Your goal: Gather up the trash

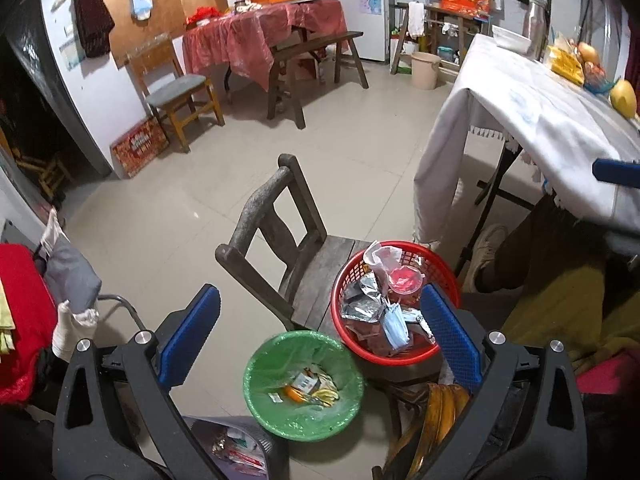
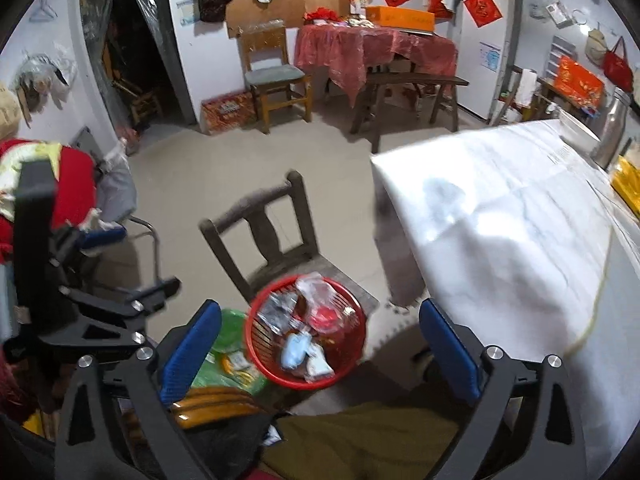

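Observation:
A red basket [image 1: 440, 264] full of trash sits on a low wooden chair [image 1: 272, 216]: foil wrappers [image 1: 360, 300], a blue face mask [image 1: 394, 326], a red-lidded cup [image 1: 406, 280]. A green bin [image 1: 344, 420] lined with plastic stands on the floor beside it, holding scraps and peel. My left gripper [image 1: 320, 320] is open and empty above bin and basket. In the right wrist view the red basket [image 2: 256, 344], green bin [image 2: 228, 332] and chair [image 2: 256, 208] lie below my right gripper [image 2: 320, 332], which is open and empty. The left gripper [image 2: 100, 240] shows at the left.
A table with a white cloth [image 1: 540, 120] stands to the right, with fruit and a steel flask. A grey mesh bin [image 1: 240, 448] sits at the lower edge. Clothes on a rack [image 1: 24, 300] are at the left. A red-covered table [image 1: 264, 36], bench and chair stand at the back.

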A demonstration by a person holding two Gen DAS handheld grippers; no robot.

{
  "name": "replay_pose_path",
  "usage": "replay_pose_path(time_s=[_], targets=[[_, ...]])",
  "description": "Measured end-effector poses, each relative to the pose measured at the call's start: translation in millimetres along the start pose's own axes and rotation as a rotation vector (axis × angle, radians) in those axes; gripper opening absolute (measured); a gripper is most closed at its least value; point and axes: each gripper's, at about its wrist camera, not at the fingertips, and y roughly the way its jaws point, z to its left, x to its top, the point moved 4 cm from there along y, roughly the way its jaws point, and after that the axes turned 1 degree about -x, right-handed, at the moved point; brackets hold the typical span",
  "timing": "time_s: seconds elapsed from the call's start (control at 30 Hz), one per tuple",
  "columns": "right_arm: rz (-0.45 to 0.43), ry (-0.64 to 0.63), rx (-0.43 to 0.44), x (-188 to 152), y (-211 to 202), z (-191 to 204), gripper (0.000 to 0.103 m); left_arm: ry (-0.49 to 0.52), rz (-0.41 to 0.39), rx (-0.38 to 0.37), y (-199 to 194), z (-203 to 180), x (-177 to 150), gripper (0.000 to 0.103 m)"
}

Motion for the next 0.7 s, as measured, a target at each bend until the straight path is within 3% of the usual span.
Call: replay_pose_path(time_s=[0.2,0.47,0.7], targets=[[0.130,0.021,0.006,-27,40,-4,0.097,0.000,0.026,-0.027,17,-15,-5,0.096],[0.237,0.043,0.012,-42,67,-5,0.097,-0.012,0.092,-0.037,42,-18,-16,0.096],[0.253,0.046,0.021,-44,69,-5,0.097,-0.006,0.113,-0.036,48,-21,-18,0.096]])
